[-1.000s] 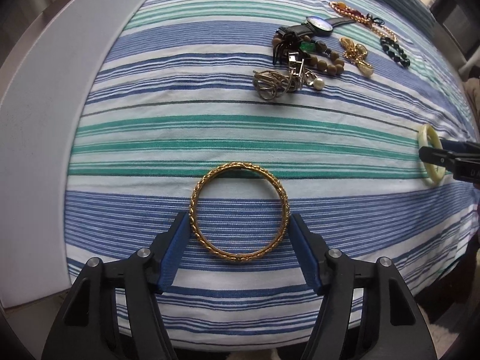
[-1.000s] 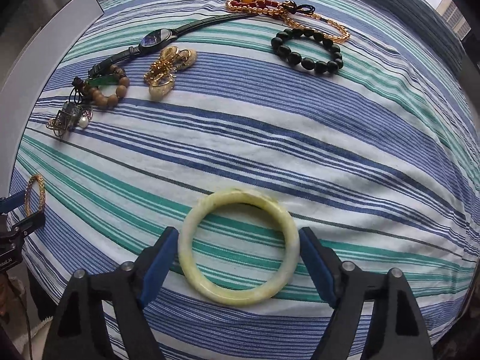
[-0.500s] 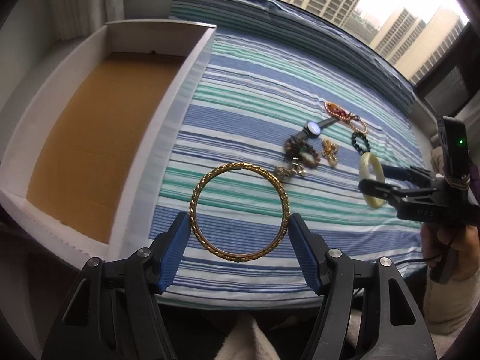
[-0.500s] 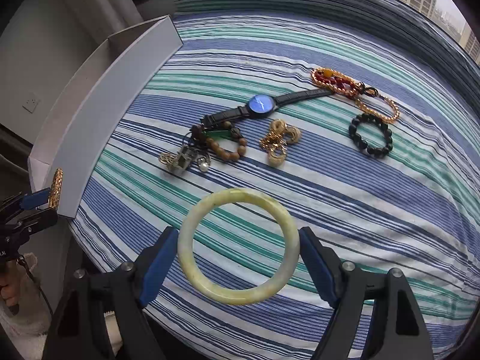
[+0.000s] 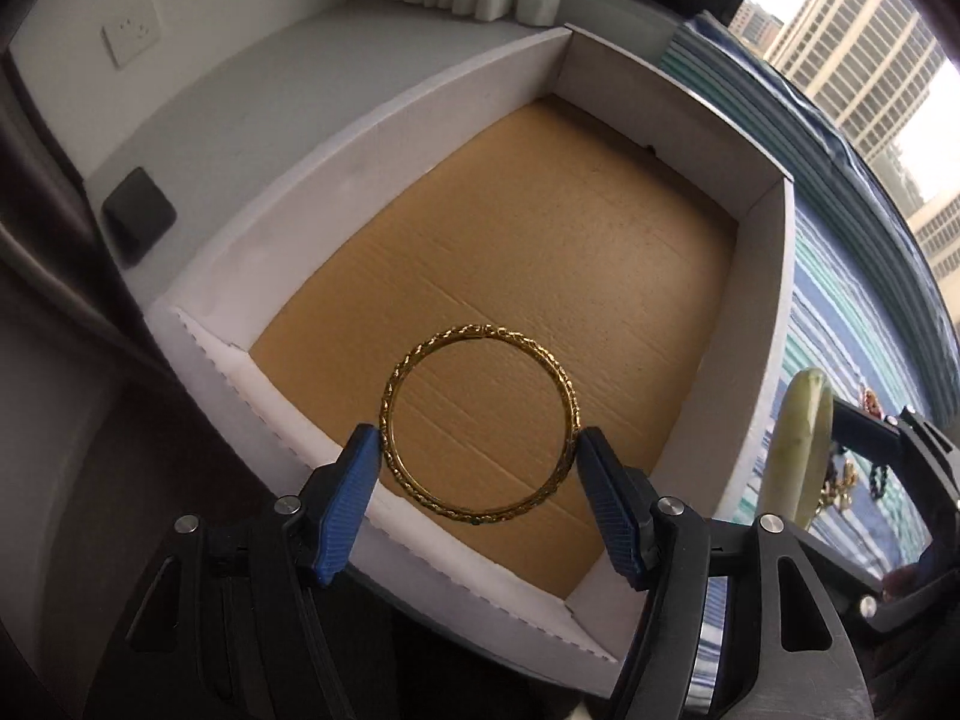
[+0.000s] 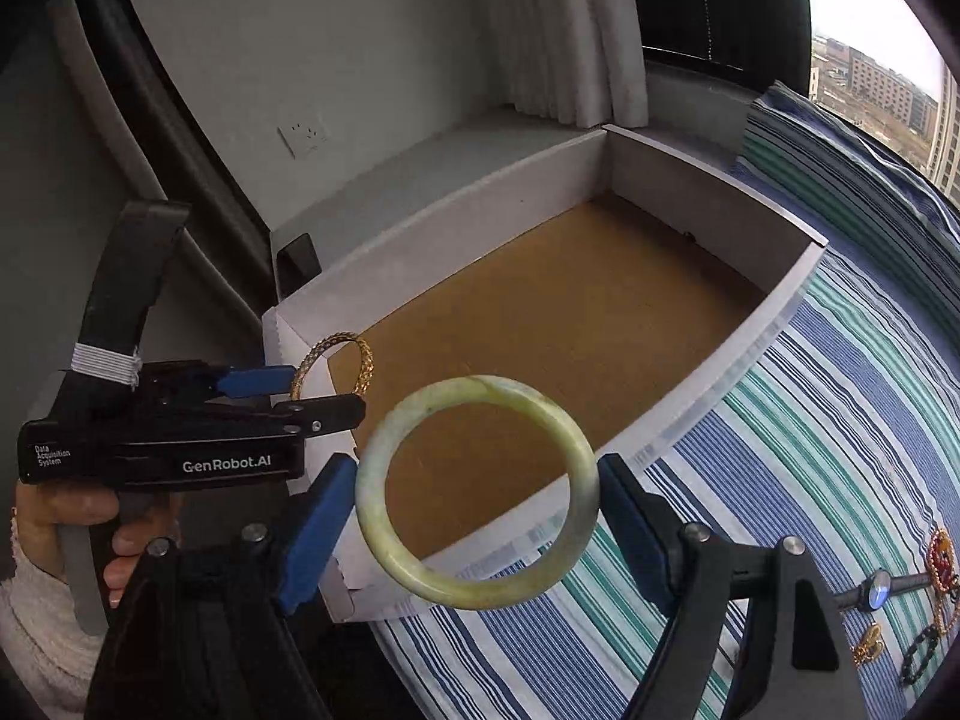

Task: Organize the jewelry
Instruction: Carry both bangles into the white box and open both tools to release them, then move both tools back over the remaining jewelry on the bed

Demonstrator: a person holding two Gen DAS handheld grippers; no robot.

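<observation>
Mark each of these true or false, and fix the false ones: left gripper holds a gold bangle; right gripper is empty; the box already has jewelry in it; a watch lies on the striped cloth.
1. The left gripper holds a gold bangle. True.
2. The right gripper is empty. False: it grips a pale green bangle.
3. The box already holds jewelry. False: only its bare cardboard floor shows.
4. A watch lies on the striped cloth. True.
</observation>
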